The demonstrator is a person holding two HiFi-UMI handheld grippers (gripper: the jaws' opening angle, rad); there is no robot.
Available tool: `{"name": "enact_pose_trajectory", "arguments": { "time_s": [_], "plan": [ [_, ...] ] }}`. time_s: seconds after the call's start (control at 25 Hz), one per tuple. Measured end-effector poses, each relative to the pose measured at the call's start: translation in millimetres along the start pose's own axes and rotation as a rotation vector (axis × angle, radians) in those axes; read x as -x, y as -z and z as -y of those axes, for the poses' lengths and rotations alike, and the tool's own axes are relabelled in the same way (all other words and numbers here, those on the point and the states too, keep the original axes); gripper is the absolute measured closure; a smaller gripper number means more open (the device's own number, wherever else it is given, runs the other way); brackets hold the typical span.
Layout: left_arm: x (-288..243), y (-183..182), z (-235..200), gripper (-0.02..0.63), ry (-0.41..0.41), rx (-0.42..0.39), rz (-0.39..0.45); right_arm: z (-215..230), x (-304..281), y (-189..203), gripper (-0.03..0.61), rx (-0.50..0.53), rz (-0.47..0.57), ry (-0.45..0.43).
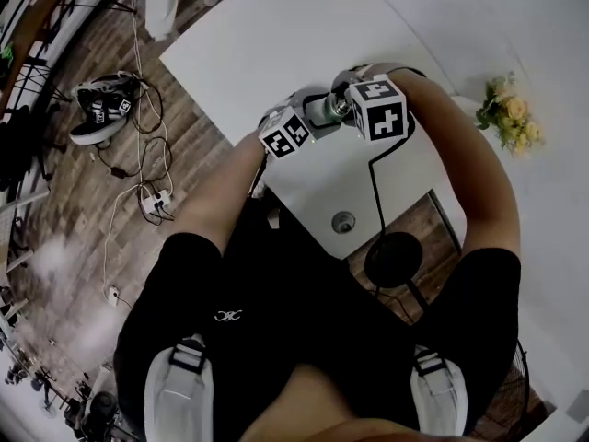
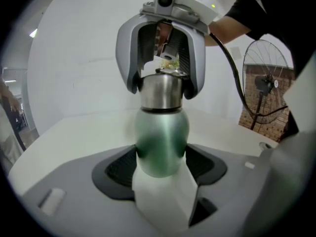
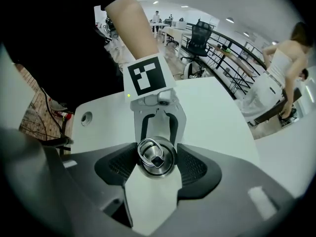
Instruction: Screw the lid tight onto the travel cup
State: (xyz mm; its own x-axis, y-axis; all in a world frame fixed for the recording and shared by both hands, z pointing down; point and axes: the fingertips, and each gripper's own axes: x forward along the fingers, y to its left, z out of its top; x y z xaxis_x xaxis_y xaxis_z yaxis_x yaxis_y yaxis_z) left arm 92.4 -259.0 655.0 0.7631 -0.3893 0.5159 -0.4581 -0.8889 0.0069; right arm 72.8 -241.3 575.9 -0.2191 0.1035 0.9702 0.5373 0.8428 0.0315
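Soft ceiling lamps (image 3: 229,19) are lighting everything evenly; fisheye edges are bending and darkening, and the near travel cup (image 2: 162,142) is blurring.

Quick tally: two hand-held grippers, meaning the left hand-held gripper (image 2: 161,166) and the right hand-held gripper (image 3: 157,165). One green travel cup (image 2: 162,135) sits between the left one's jaws, and one steel lid (image 3: 154,156) between the right one's. One white bench (image 1: 276,44) under both. One bunch of yellow flowers (image 1: 508,118) off past the right hand-held gripper, one fan (image 2: 266,83) beyond it, and one power strip (image 1: 156,201) on the floor out past the left one.
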Motion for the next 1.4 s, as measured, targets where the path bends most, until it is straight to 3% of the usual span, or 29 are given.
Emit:
{"name": "enact_pose_trajectory", "arguments": {
  "time_s": [0.16, 0.32, 0.52, 0.68, 0.88, 1.04, 1.12, 1.28, 1.4],
  "plan": [
    [1, -1, -1, 0.250, -0.008, 0.010, 0.004, 4, 3, -2, 0.324, -0.081, 0.100, 0.049],
    [1, 0, 0, 0.250, -0.017, 0.031, 0.005, 9, 8, -3, 0.324, -0.275, 0.332, 0.160],
    [0, 4, 0, 0.252, -0.031, 0.057, 0.001, 21, 25, -4, 0.324, -0.508, 0.633, 0.449],
    [-2, 7, 0, 0.252, -0.043, 0.071, -0.003, 23, 30, 4, 0.322, -0.688, 0.780, 0.667],
    [-3, 4, 0, 0.254, -0.073, 0.107, 0.034, 23, 35, 12, 0.322, -0.895, 0.866, 0.928],
    [-3, 4, -1, 0.253, -0.082, 0.111, 0.033, 22, 35, 17, 0.322, -1.035, 0.856, 1.141],
    [-2, 5, 0, 0.255, -0.084, 0.113, 0.032, 20, 35, 19, 0.322, -1.088, 0.854, 1.207],
    [-2, 4, -1, 0.255, -0.085, 0.111, 0.034, 21, 35, 20, 0.324, -1.135, 0.865, 1.238],
    [-2, 5, -1, 0.255, -0.087, 0.109, 0.033, 21, 34, 20, 0.322, -1.143, 0.883, 1.159]
  ]
}}
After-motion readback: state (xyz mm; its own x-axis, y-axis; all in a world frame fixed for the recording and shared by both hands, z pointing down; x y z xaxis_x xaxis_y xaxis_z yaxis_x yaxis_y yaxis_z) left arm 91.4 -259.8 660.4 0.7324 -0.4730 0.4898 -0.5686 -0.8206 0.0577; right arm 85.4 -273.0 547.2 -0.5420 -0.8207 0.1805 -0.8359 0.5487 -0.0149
